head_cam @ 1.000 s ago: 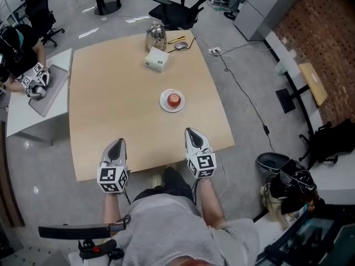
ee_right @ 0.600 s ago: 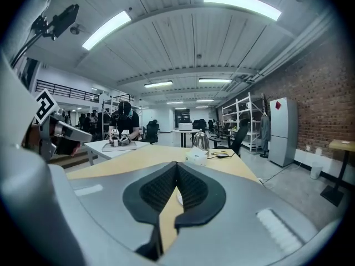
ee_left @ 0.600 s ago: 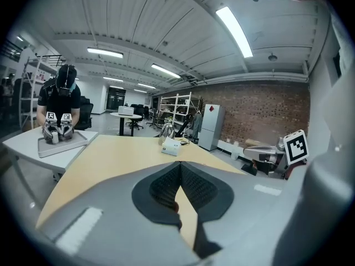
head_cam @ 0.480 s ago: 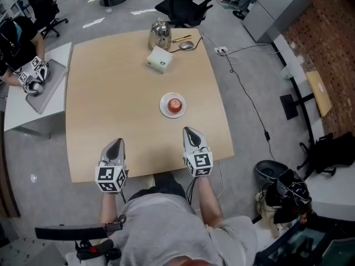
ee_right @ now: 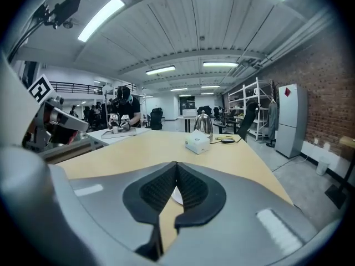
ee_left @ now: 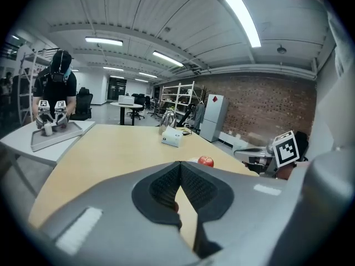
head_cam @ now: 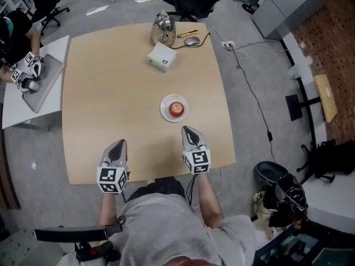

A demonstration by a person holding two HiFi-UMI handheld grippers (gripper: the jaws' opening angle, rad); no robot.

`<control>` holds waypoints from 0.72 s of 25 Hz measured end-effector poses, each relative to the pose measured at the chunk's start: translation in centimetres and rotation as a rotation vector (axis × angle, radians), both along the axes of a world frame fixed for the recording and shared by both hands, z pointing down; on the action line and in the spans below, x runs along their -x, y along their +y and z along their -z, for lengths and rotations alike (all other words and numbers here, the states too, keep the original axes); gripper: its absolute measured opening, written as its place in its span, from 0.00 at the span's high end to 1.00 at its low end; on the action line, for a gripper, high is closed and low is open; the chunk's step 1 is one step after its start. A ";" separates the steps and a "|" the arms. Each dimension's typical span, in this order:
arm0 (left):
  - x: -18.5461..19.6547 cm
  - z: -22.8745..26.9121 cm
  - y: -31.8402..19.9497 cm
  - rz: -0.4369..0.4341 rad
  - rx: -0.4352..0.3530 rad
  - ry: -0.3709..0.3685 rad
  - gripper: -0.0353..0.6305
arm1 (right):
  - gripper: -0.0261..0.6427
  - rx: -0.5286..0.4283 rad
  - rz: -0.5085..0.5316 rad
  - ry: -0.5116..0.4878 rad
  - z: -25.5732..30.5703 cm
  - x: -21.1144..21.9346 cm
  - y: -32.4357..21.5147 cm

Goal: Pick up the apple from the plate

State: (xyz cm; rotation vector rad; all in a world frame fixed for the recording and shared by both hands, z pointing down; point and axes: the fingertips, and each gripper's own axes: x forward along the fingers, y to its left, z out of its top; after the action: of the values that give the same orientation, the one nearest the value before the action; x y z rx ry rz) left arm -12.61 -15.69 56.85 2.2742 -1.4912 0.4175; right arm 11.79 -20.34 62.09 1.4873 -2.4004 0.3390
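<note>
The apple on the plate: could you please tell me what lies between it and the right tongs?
Only bare tabletop and the near rim of the plate lie between the right tongs and the apple; the head view shows it.

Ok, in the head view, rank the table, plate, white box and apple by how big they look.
1. table
2. plate and white box: about alike, so not ranked
3. apple

Grey shirt [head_cam: 166,226], left tongs [head_cam: 118,143], right tongs [head_cam: 187,129]
</note>
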 end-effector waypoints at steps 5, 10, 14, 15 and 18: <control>-0.3 -0.9 -0.1 0.001 0.027 -0.004 0.92 | 0.95 0.040 -0.003 0.010 -2.0 -0.4 -1.3; 0.0 -1.6 -0.5 0.004 0.056 -0.008 0.92 | 0.93 0.078 -0.006 0.011 -3.7 -0.3 -3.2; 0.1 -2.1 -0.8 0.011 0.070 -0.009 0.92 | 0.87 0.109 -0.002 0.016 -5.1 -0.5 -4.2; 0.1 -2.3 -0.7 0.013 0.073 -0.010 0.92 | 0.85 0.118 0.002 0.017 -5.5 -0.5 -4.3; 0.2 -2.8 -0.7 0.019 0.085 -0.011 0.92 | 0.77 0.147 0.013 0.024 -6.7 -0.3 -4.8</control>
State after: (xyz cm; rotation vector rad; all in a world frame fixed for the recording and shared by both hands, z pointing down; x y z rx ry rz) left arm -12.85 -16.38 59.66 2.1935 -1.4701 0.4793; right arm 12.08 -25.12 68.77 1.4024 -2.3118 0.4806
